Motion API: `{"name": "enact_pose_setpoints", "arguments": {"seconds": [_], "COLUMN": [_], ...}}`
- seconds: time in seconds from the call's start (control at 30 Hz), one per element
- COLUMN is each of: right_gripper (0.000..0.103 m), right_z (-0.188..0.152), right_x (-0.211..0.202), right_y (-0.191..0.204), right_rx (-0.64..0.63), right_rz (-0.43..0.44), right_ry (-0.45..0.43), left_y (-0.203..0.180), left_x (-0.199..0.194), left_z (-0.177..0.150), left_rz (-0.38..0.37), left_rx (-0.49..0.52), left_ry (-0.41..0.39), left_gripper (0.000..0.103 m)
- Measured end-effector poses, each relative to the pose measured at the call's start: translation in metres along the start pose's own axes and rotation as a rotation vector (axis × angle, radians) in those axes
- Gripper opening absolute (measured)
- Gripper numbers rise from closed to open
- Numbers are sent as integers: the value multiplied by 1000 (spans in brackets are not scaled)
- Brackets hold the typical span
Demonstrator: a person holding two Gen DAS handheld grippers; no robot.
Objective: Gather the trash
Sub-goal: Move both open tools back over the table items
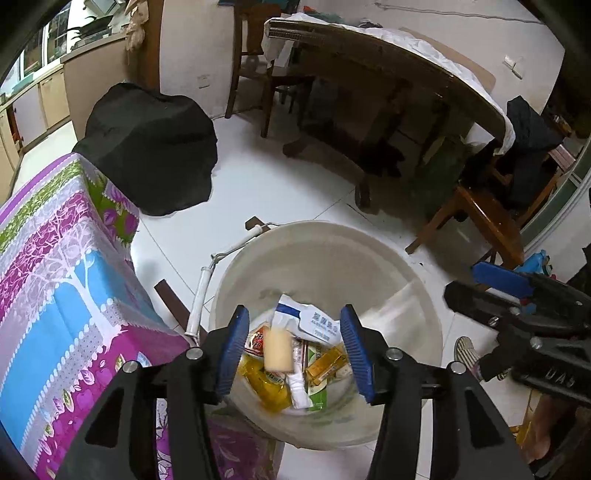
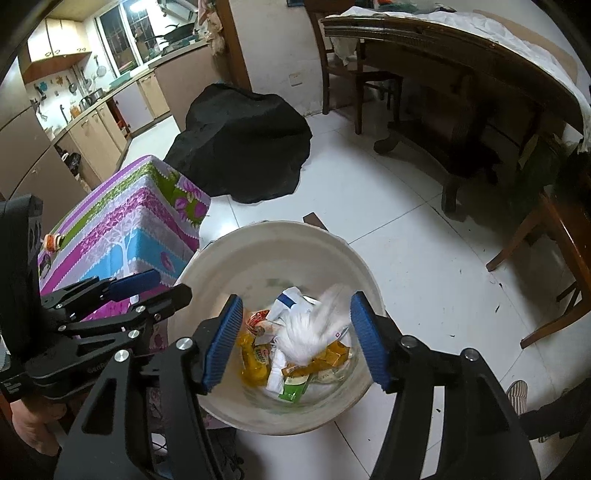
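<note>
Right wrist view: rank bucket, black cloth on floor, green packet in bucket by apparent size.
1. bucket, largest, though it is nearest the camera, which inflates it.
2. black cloth, somewhat smaller in frame but farther off, so its true rank against the bucket is unsure.
3. green packet, clearly smallest.

A lived-in home, dining area opening onto a kitchen

White tiled floor [image 2: 388,206]; dark wooden dining table [image 2: 461,48] under a white cloth, with wooden chairs [image 2: 354,70]; kitchen cabinets [image 2: 92,129] along a counter, utensils on the wall, a lit window [image 2: 125,33] beyond.

White bucket [image 1: 413,280] on the floor holds yellow, green and white wrappers [image 1: 275,382]
</note>
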State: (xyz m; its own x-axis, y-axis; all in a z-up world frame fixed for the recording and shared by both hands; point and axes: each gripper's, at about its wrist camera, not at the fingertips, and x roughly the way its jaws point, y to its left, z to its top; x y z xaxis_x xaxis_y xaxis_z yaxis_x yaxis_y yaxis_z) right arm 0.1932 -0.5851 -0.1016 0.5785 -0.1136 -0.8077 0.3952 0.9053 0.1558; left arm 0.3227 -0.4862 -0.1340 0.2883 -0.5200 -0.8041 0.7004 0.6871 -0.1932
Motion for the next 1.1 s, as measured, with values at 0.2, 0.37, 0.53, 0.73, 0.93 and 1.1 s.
{"name": "enact_pose_setpoints", "arguments": {"seconds": [0.2,0.37,0.53,0.73,0.93,1.1], "right_gripper": [58,58,58,58,66,69], "right_z": [-2,-3,-3,-10,-36,-49], "right_x": [1,1,0,-25,-43,-36], "right_y": [-3,-5,-4,14,61,102], "right_rx": [7,6,5,-35,-124,-192], "right_rz": [1,3,2,46,145,227], "right_ry": [1,0,-2,-115,-194,-170], "left_y": [5,5,3,10,79,210], "left_x": [3,2,-1,-14,-66,-143], "left_z": [-3,-2,-2,-7,-38,-79], "left_rz": [10,9,10,20,46,173], "left_rx": [-3,-2,4,14,-38,-211], "left_ry": [0,-2,-7,-13,-50,-132], "left_gripper": [53,53,53,53,53,63]}}
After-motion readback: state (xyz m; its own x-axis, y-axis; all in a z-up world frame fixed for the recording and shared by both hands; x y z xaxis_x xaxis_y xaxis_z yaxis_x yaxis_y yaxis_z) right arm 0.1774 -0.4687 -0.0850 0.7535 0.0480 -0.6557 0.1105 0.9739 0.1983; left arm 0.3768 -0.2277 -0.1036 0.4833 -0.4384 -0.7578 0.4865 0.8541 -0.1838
